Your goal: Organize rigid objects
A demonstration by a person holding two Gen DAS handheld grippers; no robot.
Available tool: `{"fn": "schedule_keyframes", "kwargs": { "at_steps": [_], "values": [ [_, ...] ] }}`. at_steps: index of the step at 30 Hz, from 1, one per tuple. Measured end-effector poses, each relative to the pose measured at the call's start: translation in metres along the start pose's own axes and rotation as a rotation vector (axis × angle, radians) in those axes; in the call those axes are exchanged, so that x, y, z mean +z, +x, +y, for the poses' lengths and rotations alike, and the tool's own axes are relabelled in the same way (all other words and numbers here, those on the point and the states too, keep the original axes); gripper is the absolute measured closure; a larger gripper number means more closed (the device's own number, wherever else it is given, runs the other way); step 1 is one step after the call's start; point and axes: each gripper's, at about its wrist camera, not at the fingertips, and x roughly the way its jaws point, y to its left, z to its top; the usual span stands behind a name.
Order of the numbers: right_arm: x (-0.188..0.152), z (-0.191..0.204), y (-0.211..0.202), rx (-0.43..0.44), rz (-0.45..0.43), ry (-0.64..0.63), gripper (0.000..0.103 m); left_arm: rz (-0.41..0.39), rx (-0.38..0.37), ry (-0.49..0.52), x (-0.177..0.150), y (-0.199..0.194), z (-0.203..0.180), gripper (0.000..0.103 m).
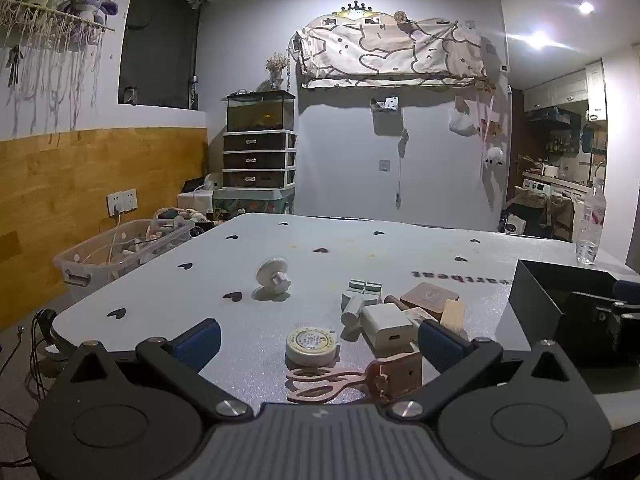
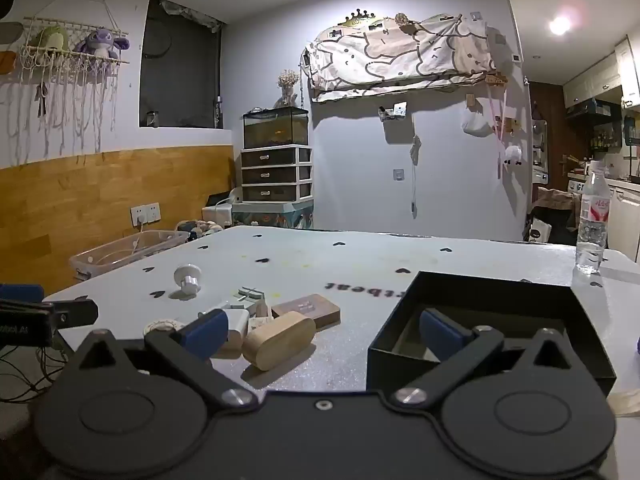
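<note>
**Both grippers wide, nothing held**

Our left gripper (image 1: 320, 340) hangs spread and empty at the table's near edge, over the pink scissors (image 1: 340, 380) and round tin (image 1: 311, 346). Our right gripper (image 2: 324, 332) is spread too, one finger above the black box (image 2: 480, 300), the wooden oval (image 2: 280, 340) just left. Beyond the clutter, bare table (image 1: 360, 240) runs to the bottle (image 2: 594, 228) at the far right edge.

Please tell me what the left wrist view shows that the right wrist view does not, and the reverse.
Only the left wrist view shows the pink plastic scissors near the open left gripper.

Only the right wrist view shows the inside of the black square box, and the light oval wooden block whole, near the open right gripper.

Both show the white charger, white knob and clear water bottle.
</note>
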Motion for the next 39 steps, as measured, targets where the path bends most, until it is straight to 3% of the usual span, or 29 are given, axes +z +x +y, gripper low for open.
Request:
{"fn": "schedule_keyframes", "kwargs": {
  "at_steps": [39],
  "values": [
    [-0.0022, 0.0018, 0.0029, -0.011, 0.014, -0.012, 0.0, 0.006, 0.001, 0.009, 0.0, 0.0, -0.0002, 0.0]
  ]
}}
